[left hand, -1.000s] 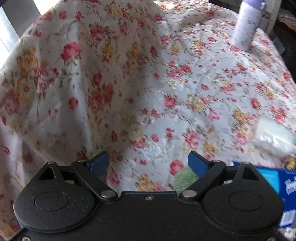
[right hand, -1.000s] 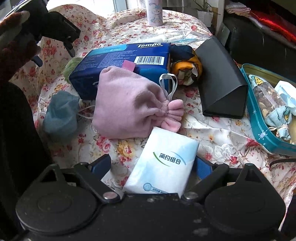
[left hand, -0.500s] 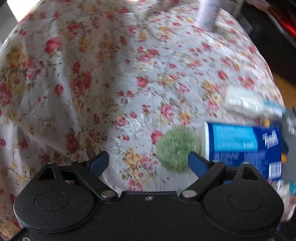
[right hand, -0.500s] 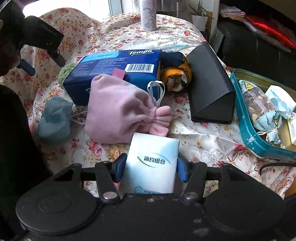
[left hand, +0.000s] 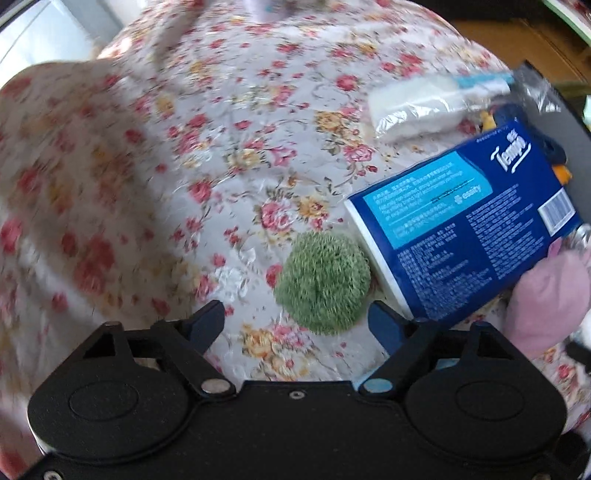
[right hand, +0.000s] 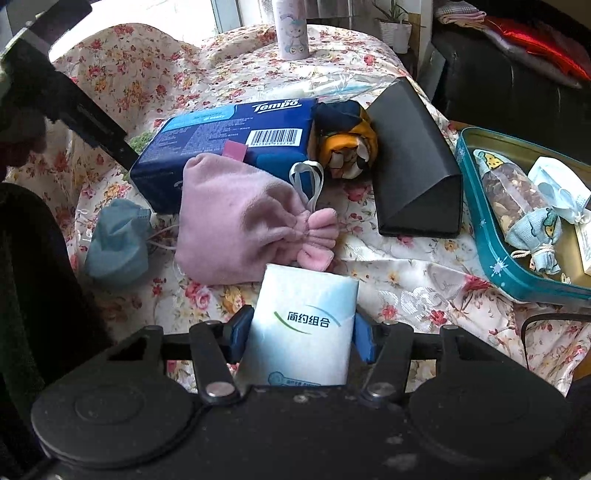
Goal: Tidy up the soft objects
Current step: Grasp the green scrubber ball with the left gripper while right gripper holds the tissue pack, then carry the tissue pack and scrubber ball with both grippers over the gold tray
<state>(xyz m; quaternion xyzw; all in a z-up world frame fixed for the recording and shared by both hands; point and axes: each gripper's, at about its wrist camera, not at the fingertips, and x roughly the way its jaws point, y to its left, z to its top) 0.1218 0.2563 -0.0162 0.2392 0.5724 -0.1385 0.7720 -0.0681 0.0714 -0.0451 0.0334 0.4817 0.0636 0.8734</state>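
A fuzzy green ball lies on the flowered cloth beside a blue Tempo tissue pack. My left gripper hovers just short of the ball with its jaws closing. The ball sits ahead of the gap, nearer the right finger, and neither pad touches it. My right gripper is shut on a white pocket tissue pack, with both blue pads pressed on its sides. A pink drawstring pouch lies just beyond it, against the Tempo pack.
A blue face mask lies left of the pouch. A yellow and navy soft toy and a black triangular case sit further right. A teal tin at the right holds small sachets. A bottle stands at the back.
The left gripper rolled and moved toward the green ball, and its jaws narrowed. The right gripper shut on the white tissue pack, then held still.
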